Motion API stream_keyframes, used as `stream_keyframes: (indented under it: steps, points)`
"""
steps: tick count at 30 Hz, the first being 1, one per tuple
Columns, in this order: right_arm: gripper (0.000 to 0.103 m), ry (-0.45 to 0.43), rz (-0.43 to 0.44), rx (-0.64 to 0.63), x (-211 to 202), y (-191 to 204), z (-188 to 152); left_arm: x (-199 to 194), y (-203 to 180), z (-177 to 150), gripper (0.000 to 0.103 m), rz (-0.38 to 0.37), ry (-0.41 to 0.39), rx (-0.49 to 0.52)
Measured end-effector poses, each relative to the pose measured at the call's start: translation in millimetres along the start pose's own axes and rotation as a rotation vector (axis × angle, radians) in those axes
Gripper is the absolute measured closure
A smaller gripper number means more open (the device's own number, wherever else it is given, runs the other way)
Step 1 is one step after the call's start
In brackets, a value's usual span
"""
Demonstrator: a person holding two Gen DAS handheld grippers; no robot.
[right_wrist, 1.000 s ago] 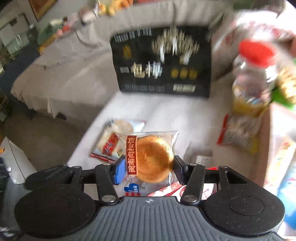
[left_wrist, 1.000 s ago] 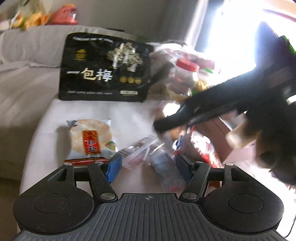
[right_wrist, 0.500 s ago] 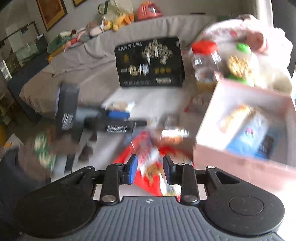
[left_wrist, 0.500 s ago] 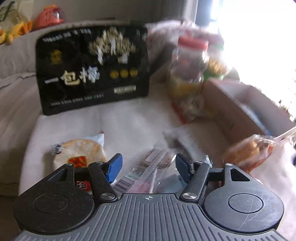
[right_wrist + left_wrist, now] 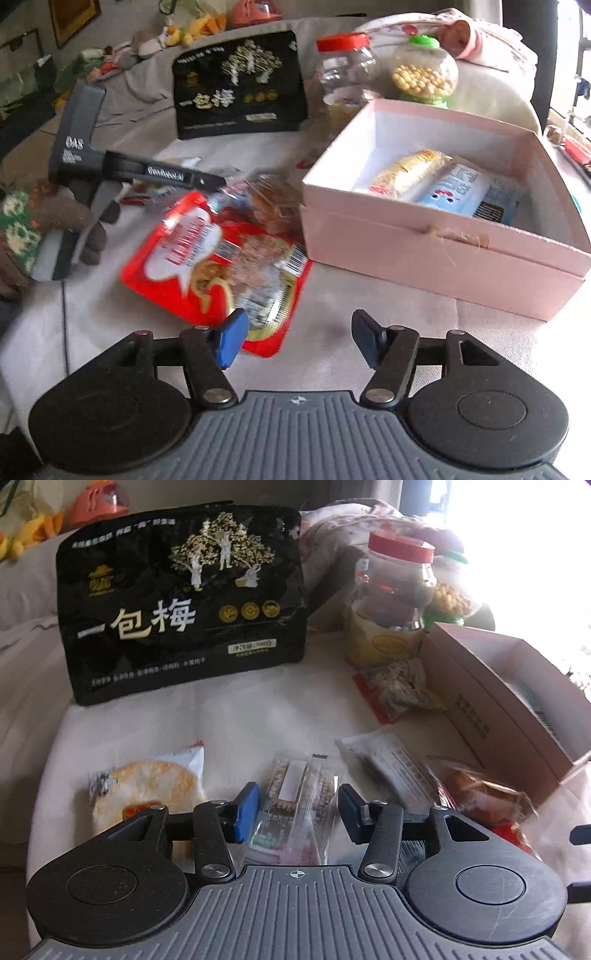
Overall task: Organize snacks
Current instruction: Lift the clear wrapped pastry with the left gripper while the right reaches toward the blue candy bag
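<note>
My left gripper [image 5: 297,810] hovers low over the white cloth, its jaws closing around a clear-wrapped snack bar [image 5: 295,797] that lies between them; the pads stand just off its sides. A rice cracker packet [image 5: 147,790] lies to its left. In the right wrist view the left gripper [image 5: 218,181] reaches in from a gloved hand [image 5: 55,221]. My right gripper [image 5: 295,332] is empty, its jaws opening, with a big red snack packet [image 5: 199,258] just ahead of its left finger. A wrapped round cake [image 5: 273,203] lies beside the pink box [image 5: 424,254].
The pink box holds a yellow packet [image 5: 410,171] and a blue packet [image 5: 458,188]. At the back stand a black plum bag [image 5: 184,602], a red-lidded jar [image 5: 391,602] and a green-capped jar of yellow balls [image 5: 423,74]. More packets [image 5: 395,690] lie on the cloth. A sofa stands behind.
A second ago my right gripper held the round cake; now it is empty, pulled back, and the cake lies by the box. My left gripper's jaws have narrowed around the snack bar.
</note>
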State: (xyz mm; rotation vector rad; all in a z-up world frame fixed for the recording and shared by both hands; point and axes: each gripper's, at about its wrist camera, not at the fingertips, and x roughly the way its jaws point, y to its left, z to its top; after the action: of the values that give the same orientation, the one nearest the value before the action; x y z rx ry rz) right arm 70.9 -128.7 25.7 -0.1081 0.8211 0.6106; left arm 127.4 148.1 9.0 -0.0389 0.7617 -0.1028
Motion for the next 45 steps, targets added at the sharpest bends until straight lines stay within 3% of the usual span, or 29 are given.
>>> stream_keyframes:
  steps: [4,9,13,19,24,32,34,36,38,40,42,45]
  points:
    - [0.036,-0.037,-0.083,-0.044,0,7,-12,6,-7,5,0.052,0.027,0.018,0.039]
    - [0.032,-0.069,-0.114,-0.052,-7,3,-24,-15,3,-10,0.061,-0.025,0.030,-0.012]
    - [0.028,-0.084,-0.108,-0.042,-8,0,-27,-53,10,-38,0.061,0.014,0.036,-0.086]
    - [0.013,-0.085,-0.135,-0.043,2,8,-26,-103,-1,-85,0.061,0.064,0.036,-0.142]
    - [0.000,-0.050,-0.127,-0.041,7,12,-24,-116,-4,-99,0.060,0.075,0.025,-0.159]
    - [0.000,-0.047,-0.157,-0.032,3,22,-31,-118,-2,-103,0.060,0.064,0.007,-0.180]
    - [0.001,-0.022,-0.107,-0.066,0,28,-28,-121,0,-106,0.060,0.064,-0.001,-0.193]
    - [0.012,0.013,0.040,-0.115,-5,39,-22,-126,1,-111,0.060,0.072,-0.005,-0.200]
    - [0.012,-0.008,0.141,-0.113,-14,50,-14,-132,2,-117,0.060,0.081,-0.011,-0.207]
    - [0.017,-0.019,0.201,-0.163,-17,68,-6,-138,3,-124,0.060,0.089,-0.018,-0.214]
    - [0.033,0.014,0.265,-0.216,-12,88,0,-145,5,-130,0.060,0.088,-0.023,-0.228]
    - [0.037,0.071,0.309,-0.228,7,104,7,-154,9,-139,0.060,0.087,-0.030,-0.255]
